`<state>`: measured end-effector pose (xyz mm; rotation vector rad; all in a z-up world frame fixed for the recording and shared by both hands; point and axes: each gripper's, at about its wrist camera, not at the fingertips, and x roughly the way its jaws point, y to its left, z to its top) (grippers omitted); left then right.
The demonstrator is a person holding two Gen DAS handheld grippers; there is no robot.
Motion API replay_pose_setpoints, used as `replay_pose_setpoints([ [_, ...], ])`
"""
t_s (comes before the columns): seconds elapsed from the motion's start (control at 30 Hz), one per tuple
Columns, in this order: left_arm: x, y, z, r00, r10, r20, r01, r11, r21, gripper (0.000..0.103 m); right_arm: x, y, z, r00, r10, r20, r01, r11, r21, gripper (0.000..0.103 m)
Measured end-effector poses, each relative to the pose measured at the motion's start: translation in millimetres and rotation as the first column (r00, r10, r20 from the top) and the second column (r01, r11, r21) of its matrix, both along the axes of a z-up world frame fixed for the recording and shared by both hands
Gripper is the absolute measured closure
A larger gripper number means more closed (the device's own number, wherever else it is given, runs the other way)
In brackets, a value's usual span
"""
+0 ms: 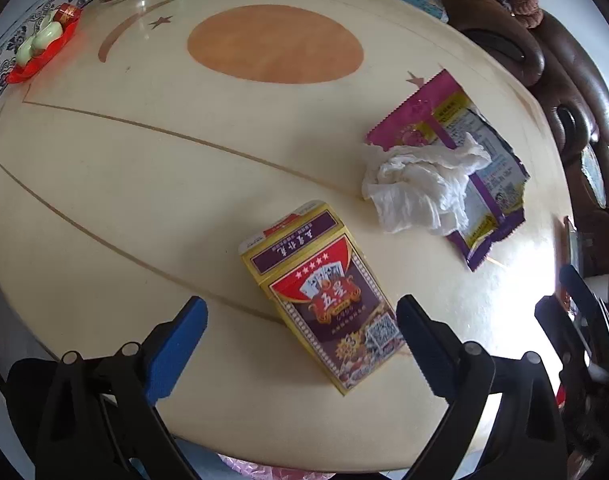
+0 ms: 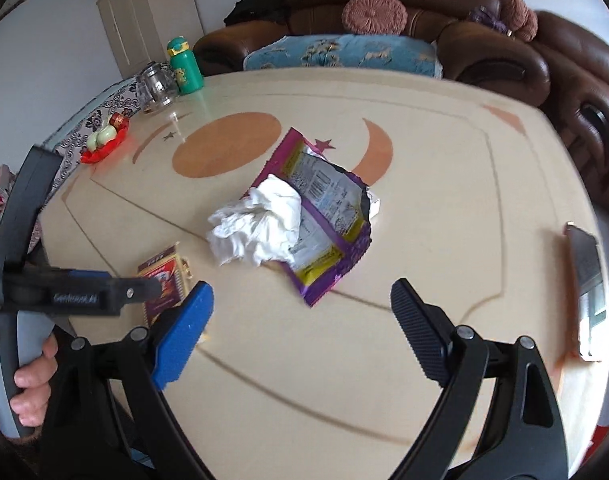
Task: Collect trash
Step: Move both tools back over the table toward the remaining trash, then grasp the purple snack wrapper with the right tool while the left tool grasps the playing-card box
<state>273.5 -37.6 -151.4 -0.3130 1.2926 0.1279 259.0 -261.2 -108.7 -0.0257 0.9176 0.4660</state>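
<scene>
The left gripper (image 1: 302, 316) is hovering with its blue-padded fingers (image 1: 176, 344) spread wide and gripping nothing, the near end of the playing-card box (image 1: 324, 296) lying flat on the cream table (image 1: 144, 184) between them. The right gripper (image 2: 302, 308) is likewise gaping wide and empty above bare tabletop. Farther out, the crumpled white tissue (image 2: 256, 224) is resting on the torn purple snack wrapper (image 2: 328, 216), just beyond the box, with a red dish (image 1: 44, 52) sitting at the far edge.
</scene>
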Motion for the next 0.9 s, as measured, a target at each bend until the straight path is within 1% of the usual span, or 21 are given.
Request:
replay_pose_setpoints([
  [0.17,12,0,-8,0.999,0.032,-0.043,-0.033,0.999,-0.025,0.010,36,-7,-11,0.997,0.027,-0.072,-0.021,0.996,0.081,0.015],
  [0.27,15,-3,-12,0.997,0.049,-0.057,-0.048,0.999,0.003,0.010,58,-14,-19,0.993,0.027,-0.119,-0.009,0.988,0.152,0.015],
  [0.37,17,0,-17,0.994,0.072,-0.084,-0.073,0.997,-0.015,0.010,73,-18,-27,0.987,0.028,-0.155,0.003,0.981,0.196,0.015],
  [0.53,20,7,-28,0.986,0.111,-0.127,-0.118,0.992,-0.043,0.010,86,-21,-37,0.983,0.020,-0.182,0.017,0.980,0.199,0.015],
  [0.6,20,9,-32,0.982,0.129,-0.140,-0.140,0.988,-0.065,0.010,89,-21,-42,0.979,0.033,-0.203,0.016,0.972,0.235,0.015],
  [0.67,20,12,-37,0.975,0.156,-0.156,-0.172,0.980,-0.096,0.011,91,-22,-45,0.976,0.035,-0.217,0.019,0.970,0.243,0.015],
  [0.77,17,14,-38,0.974,0.173,-0.145,-0.188,0.978,-0.091,0.015,99,-23,-49,0.974,0.029,-0.225,0.024,0.973,0.229,0.015],
  [0.8,17,15,-39,0.973,0.182,-0.144,-0.196,0.976,-0.090,0.016,100,-24,-50,0.973,0.026,-0.230,0.031,0.970,0.241,0.016],
  [0.83,19,17,-39,0.972,0.190,-0.141,-0.203,0.975,-0.086,0.019,101,-24,-51,0.971,0.024,-0.238,0.039,0.965,0.258,0.018],
  [0.87,19,18,-39,0.971,0.198,-0.137,-0.210,0.974,-0.081,0.023,103,-26,-52,0.969,0.022,-0.246,0.049,0.960,0.277,0.027],
  [0.9,19,18,-39,0.971,0.200,-0.134,-0.212,0.974,-0.079,0.024,104,-27,-53,0.967,0.022,-0.254,0.055,0.956,0.289,0.044],
])
